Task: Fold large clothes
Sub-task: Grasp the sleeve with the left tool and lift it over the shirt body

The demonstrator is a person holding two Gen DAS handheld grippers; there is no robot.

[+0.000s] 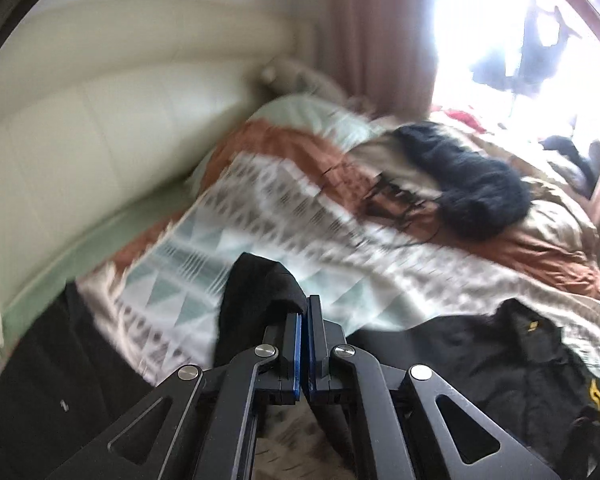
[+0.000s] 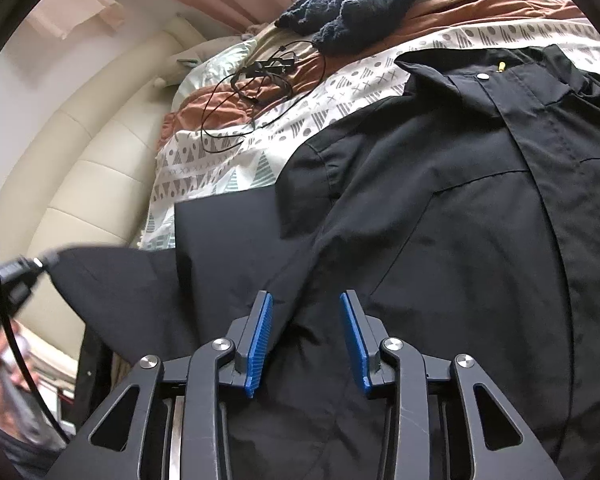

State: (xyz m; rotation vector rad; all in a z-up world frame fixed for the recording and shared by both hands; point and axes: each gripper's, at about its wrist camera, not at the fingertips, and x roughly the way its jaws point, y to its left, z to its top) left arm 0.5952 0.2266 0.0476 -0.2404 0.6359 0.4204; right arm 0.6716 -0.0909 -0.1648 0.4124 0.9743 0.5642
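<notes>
Left wrist view: left tongs (image 1: pixel 304 312) clamped on shirt (image 1: pixel 256 300) corner, raised; right tongs (image 2: pixel 306 340) half-open, straddling sleeve (image 2: pixel 300 288).

The shirt (image 2: pixel 440 200) lies spread on the bed (image 2: pixel 204 168); behind it a cable (image 2: pixel 260 92), and further back a knitted garment (image 2: pixel 364 4), headboard (image 2: pixel 80 168) to the left

No readable text; only blurred yellow marks on the black jacket (image 1: pixel 532 360)
</notes>
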